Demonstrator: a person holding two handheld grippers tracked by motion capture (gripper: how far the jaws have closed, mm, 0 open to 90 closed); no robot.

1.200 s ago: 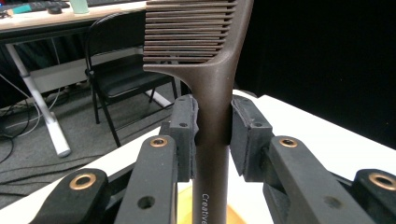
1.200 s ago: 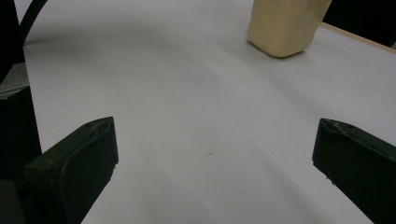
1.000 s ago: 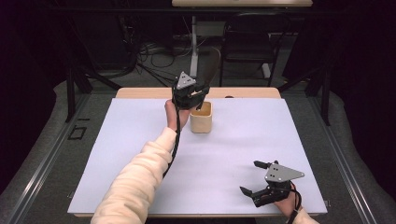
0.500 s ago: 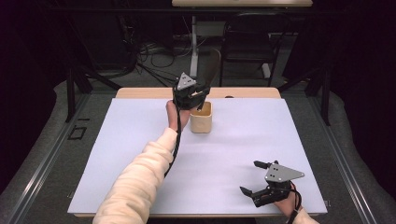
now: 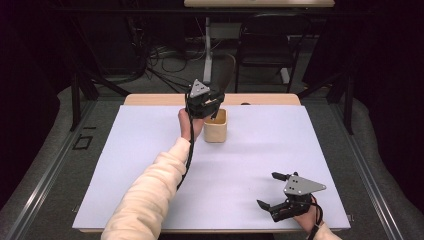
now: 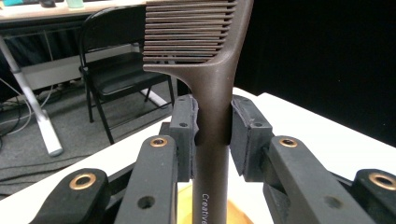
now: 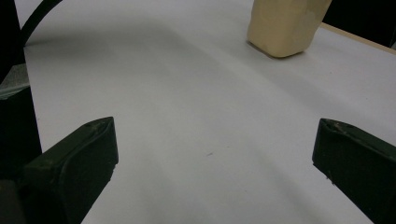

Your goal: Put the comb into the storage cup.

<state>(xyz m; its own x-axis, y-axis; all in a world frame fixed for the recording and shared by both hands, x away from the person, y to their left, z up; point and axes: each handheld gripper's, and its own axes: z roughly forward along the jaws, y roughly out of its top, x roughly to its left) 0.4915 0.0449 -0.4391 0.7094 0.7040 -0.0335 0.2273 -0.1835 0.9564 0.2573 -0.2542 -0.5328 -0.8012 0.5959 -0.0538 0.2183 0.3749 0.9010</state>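
At upper centre of the high view, the left gripper [image 5: 212, 105] clamps the comb [image 6: 212, 116] upright by its handle, directly over the cup [image 5: 215, 131], ready for lowering in. At lower right, the right gripper [image 5: 274, 190] rests with jaws apart, clear of the work.

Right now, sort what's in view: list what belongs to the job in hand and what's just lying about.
In the job:
- brown comb, clamped at its handle in the left gripper
- tan container under it

Just about:
- right gripper, fingers open, holding nothing, at the near edge of the white table
- black folding chair beyond the table
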